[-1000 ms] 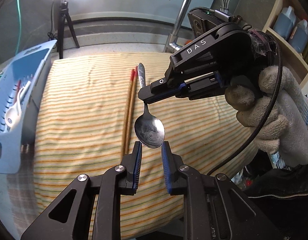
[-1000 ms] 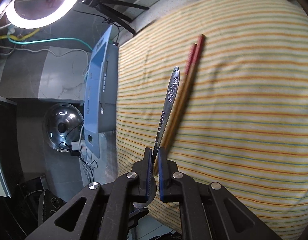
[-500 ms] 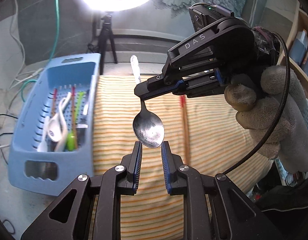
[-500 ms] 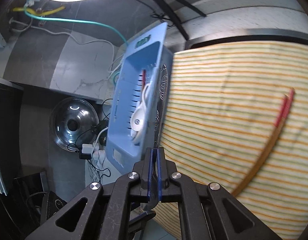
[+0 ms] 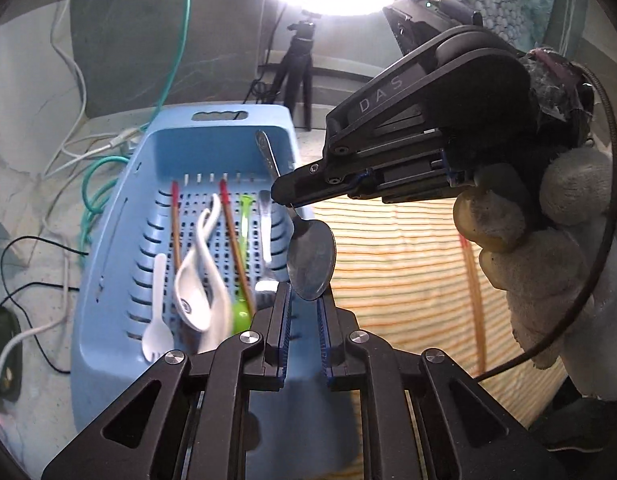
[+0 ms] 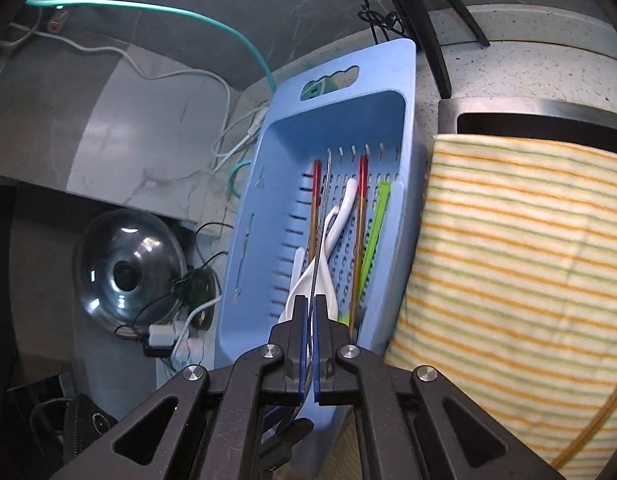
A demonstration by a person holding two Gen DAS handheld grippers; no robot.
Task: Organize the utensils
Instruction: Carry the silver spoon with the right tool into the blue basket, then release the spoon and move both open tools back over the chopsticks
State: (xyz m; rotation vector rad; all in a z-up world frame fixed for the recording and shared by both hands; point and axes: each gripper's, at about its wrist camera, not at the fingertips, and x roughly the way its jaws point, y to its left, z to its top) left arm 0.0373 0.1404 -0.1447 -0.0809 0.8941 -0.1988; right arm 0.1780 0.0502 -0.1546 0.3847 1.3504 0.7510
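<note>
Your right gripper (image 5: 282, 196) is clamped on the metal spoon (image 5: 311, 258)'s neck, above the blue basket (image 5: 108, 248)'s right wall; its bowl hangs near you, its handle points up and far; your left gripper (image 5: 302, 320) waits parted just beneath, touching nothing; "DAS" reads on the right gripper; chopsticks (image 5: 236, 248), a white soup spoon (image 5: 196, 280) and fork (image 5: 156, 336) lie inside; the striped cloth (image 5: 408, 280) spreads right.
</note>
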